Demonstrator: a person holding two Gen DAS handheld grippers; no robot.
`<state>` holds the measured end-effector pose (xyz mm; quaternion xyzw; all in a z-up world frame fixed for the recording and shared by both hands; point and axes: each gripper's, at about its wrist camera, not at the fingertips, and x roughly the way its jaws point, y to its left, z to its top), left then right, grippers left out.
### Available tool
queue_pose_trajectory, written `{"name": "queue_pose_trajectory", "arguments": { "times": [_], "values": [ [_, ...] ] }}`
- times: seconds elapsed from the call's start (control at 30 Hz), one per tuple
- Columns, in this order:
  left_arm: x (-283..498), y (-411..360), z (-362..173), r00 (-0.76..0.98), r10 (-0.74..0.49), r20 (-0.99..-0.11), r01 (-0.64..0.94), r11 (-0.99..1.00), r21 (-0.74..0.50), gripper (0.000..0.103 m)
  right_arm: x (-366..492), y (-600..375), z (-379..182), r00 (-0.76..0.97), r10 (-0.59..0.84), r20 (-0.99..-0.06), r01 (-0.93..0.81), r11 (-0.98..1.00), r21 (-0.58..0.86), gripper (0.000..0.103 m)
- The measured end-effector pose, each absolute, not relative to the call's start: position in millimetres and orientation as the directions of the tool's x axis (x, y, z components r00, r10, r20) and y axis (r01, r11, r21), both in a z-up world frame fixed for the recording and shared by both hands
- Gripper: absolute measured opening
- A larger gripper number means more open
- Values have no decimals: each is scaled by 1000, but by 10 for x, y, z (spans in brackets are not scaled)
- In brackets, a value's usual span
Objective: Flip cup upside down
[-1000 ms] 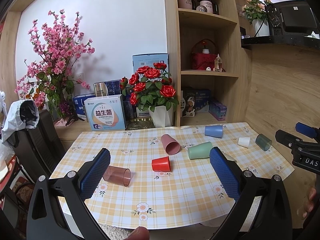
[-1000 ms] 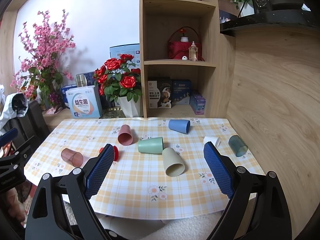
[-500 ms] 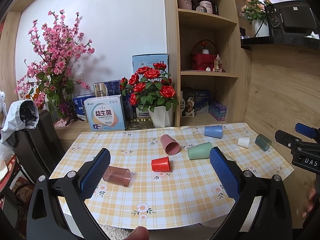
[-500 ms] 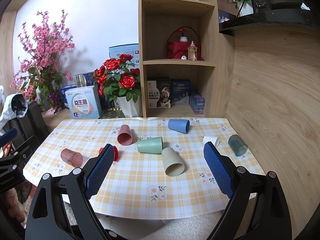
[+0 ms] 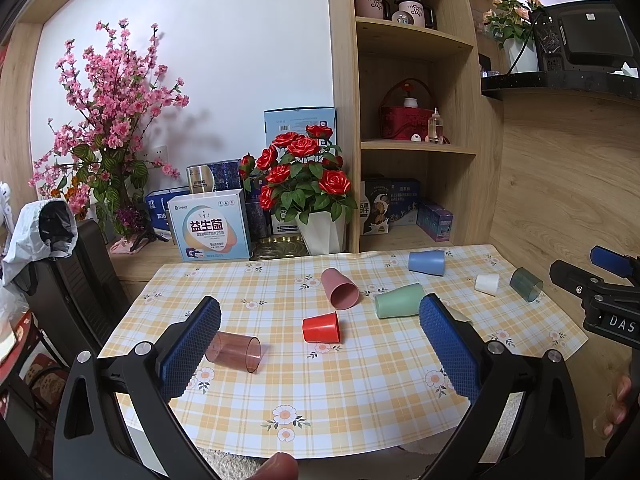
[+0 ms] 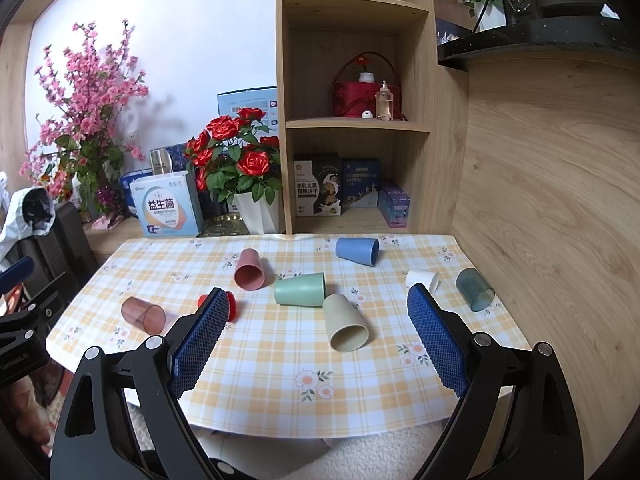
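Observation:
Several plastic cups lie on their sides on the checked tablecloth point(image 5: 360, 392): a clear brown cup point(image 5: 234, 351), a red cup point(image 5: 321, 327), a pink cup point(image 5: 339, 289), a green cup point(image 5: 398, 301), a blue cup point(image 5: 427, 263), a small white cup point(image 5: 487, 282) and a dark teal cup point(image 5: 526, 284). A beige cup point(image 6: 345, 323) shows in the right wrist view. My left gripper point(image 5: 320, 360) is open and empty, above the table's near edge. My right gripper point(image 6: 316, 344) is open and empty, also short of the cups, and shows at the right in the left wrist view point(image 5: 600, 292).
A white pot of red roses point(image 5: 308, 188), a probiotic box point(image 5: 210, 226) and pink blossom branches point(image 5: 108, 120) stand behind the table. A wooden shelf unit point(image 5: 412, 120) with boxes rises at the back right. A wooden wall point(image 6: 540, 200) borders the right side. A black chair point(image 5: 76, 280) stands left.

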<state>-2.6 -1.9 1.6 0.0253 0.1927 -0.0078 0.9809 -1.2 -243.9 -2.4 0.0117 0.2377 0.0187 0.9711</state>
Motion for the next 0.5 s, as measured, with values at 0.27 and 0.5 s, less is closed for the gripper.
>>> {"name": "queue_pose_trajectory", "arguments": {
  "times": [0.27,0.5],
  "values": [
    [-30,-19,9,926,-6,-379,25,999,47,97,-15,-2423,-20,886,42,-461,-30,999,32,88],
    [-28,-20,9,925,-6,-379,25,999,46,97,-12,-2394,-8,886,41,-462,-30,999,32,88]
  ]
}}
